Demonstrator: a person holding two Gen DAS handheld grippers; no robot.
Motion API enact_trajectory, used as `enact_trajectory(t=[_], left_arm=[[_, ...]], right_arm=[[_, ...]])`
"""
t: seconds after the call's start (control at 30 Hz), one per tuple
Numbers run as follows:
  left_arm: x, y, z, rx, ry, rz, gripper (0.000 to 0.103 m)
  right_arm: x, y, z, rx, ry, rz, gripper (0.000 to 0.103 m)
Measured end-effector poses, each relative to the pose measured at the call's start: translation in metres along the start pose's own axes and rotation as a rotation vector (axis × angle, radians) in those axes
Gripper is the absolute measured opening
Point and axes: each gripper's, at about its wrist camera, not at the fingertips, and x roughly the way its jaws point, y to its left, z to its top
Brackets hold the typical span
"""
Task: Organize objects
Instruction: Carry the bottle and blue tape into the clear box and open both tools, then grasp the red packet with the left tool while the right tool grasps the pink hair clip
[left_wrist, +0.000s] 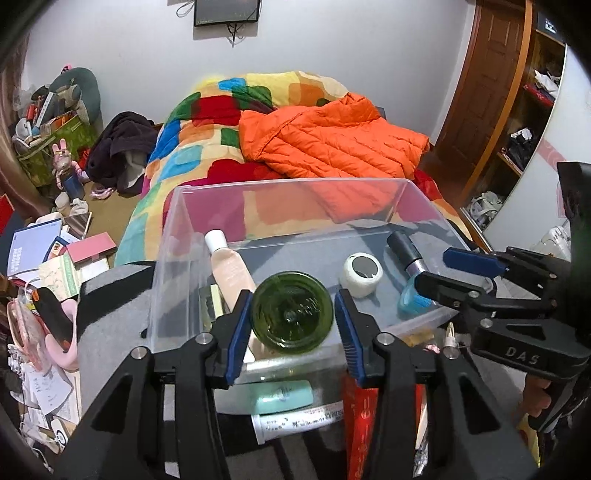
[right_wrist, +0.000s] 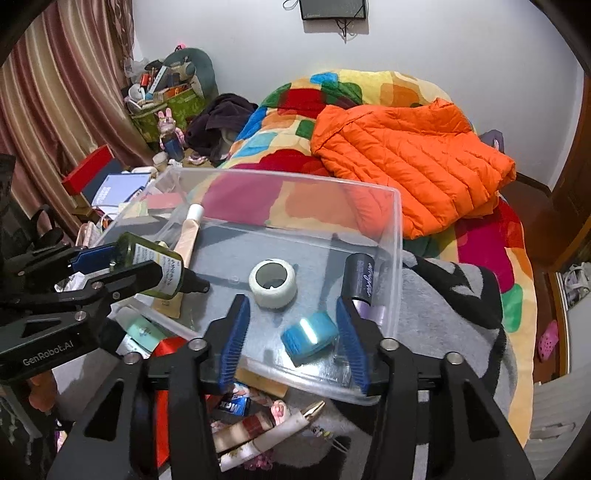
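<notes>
A: How far along are we?

B: Several items lie in the clear bin (right_wrist: 397, 236). My left gripper (left_wrist: 291, 319) brackets the green bottle (left_wrist: 291, 314) above it, pad contact unclear; my right gripper (right_wrist: 293, 332) gapes around the blue roll (right_wrist: 310, 336). Tubes remain outside.

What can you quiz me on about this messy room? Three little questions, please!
1. True or false: the white tape roll lies inside the clear bin.
2. What colour is the jacket on the bed? A) orange B) green C) black
3. Fill in: between the jaws of the left gripper is a green ______.

Key: 1 true. 2 A. 3 bottle, the green bottle.
</notes>
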Motion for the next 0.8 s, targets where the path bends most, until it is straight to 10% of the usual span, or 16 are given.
enact_trajectory(t=[0.43,0.8], left_arm=[[-0.054,-0.012,-0.033,0.054,-0.091,0.027,0.071],[-0.016,-0.051,-0.057,0.143,0.032,0.001,0.088]], right_arm=[[-0.051,-0.007,-0.035,0.040,-0.086,0.037,0.056],[-0.044,-0.005,-0.088,0.059,-0.015,0.032,0.057]])
